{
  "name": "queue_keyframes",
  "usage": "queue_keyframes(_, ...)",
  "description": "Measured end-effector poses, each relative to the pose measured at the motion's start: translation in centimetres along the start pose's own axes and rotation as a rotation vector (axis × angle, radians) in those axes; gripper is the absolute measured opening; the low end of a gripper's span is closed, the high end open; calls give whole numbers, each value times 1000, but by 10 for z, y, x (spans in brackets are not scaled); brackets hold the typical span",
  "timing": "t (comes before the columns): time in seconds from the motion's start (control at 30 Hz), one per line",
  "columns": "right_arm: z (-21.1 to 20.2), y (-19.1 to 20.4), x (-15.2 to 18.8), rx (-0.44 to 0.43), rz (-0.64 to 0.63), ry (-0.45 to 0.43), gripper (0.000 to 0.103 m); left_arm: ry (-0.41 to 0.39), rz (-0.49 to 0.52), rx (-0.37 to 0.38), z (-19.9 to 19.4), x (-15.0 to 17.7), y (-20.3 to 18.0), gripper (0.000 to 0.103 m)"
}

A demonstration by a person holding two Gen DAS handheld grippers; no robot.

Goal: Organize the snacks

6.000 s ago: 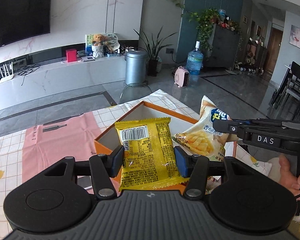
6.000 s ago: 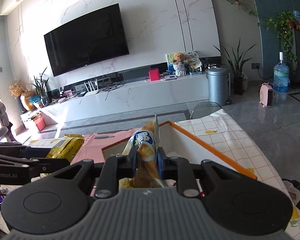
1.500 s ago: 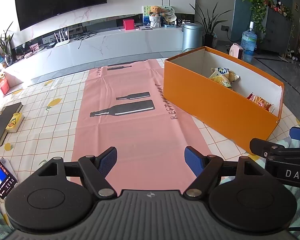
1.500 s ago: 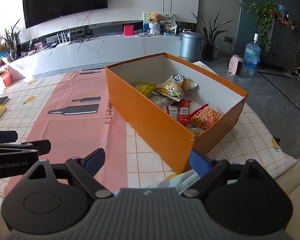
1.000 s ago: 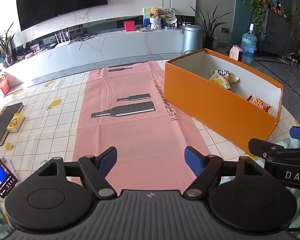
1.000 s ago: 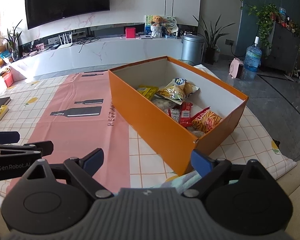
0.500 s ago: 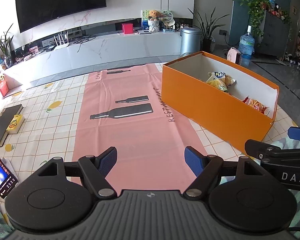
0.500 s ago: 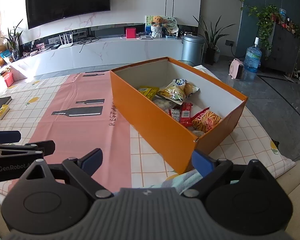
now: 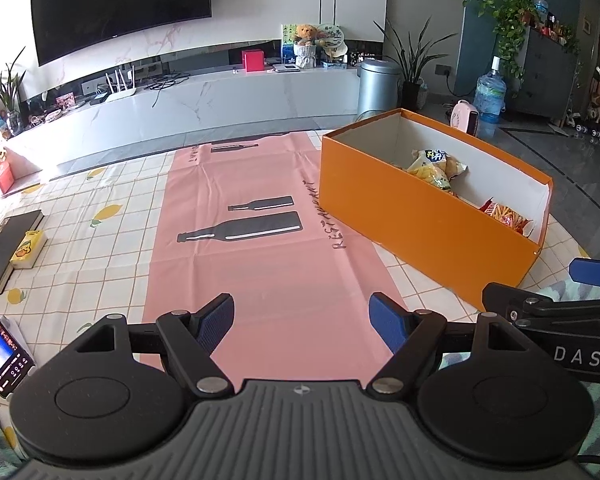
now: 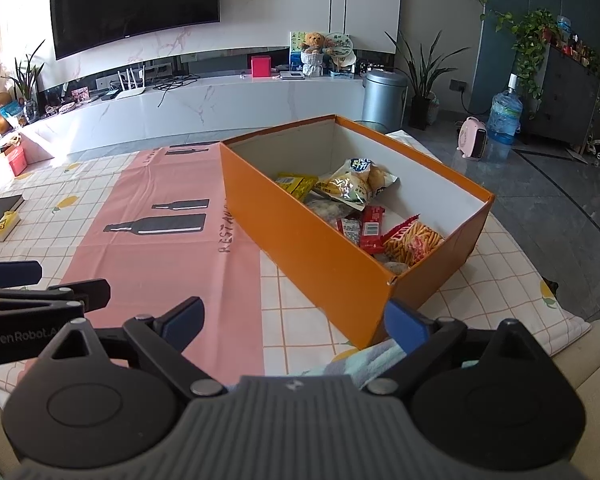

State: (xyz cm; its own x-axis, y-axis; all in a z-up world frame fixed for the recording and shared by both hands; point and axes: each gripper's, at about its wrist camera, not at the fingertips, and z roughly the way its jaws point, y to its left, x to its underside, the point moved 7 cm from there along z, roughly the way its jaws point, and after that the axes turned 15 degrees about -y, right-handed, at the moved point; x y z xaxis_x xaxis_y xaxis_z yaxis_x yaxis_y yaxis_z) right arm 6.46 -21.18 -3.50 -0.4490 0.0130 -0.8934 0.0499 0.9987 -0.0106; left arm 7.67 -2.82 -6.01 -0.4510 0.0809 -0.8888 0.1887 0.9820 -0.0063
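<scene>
A: What writing can you read?

B: The pink mat [image 9: 268,272] has "RESTAURANT" printed along its right edge, beside black bottle shapes. In the right wrist view the orange box [image 10: 312,248] covers the end of the word. The right gripper's side reads "DAS" in the left wrist view, at 3 o'clock. The left gripper's side reads "GenRobot.A", cut off, at 9 o'clock in the right wrist view.

A: And the snack labels?

B: Too small to read. The chip bag [image 10: 354,184] has a blue round logo with white characters I cannot make out.

A: Where are the snacks?

B: All inside the box, which sits on the checked tablecloth [image 9: 84,240] just beside the mat. There is a yellow packet [image 10: 296,185] at the far end, the chip bag next to it, red bars [image 10: 370,226] in the middle, and a red bag of sticks [image 10: 412,242] at the near end.

A: What is hidden?

B: In the left wrist view the box's near wall hides most of the contents; only the chip bag and the sticks show. A clear bag under the chip bag is hard to identify.

A: The grippers?

B: The left gripper [image 9: 302,320] hangs over the mat at 6 o'clock, jaws spread wide, nothing between them. The right gripper [image 10: 294,322] hangs at the table's near edge, jaws likewise wide apart and empty, near the box's corner.

A: Anything cut off at the edges?

B: A phone [image 9: 0,354] with a lit screen at 8 o'clock in the left wrist view, partly cropped, and a dark book [image 9: 8,248] with a small yellow box [image 9: 28,250] just beside it.
</scene>
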Motion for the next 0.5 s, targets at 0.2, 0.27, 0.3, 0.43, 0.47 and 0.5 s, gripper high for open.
queue_keyframes(0.2,-3,1,-1,-1,2,-7,94,-11,9,5,-6,-3,-2,90)
queue_keyframes(0.27,-4,2,0,-2,3,-4,94,-17,7,8,-8,-3,-2,90)
queue_keyframes(0.3,-4,2,0,-3,4,-2,94,-20,4,9,-9,-3,-1,90)
queue_keyframes(0.43,-7,3,0,-9,5,-6,95,-32,2,10,-13,-4,0,90)
queue_keyframes(0.47,-8,3,0,-9,5,-7,95,-34,5,9,-14,-5,-1,90)
queue_keyframes(0.5,-8,3,-1,-10,5,-7,95,-35,7,9,-14,-5,-1,90)
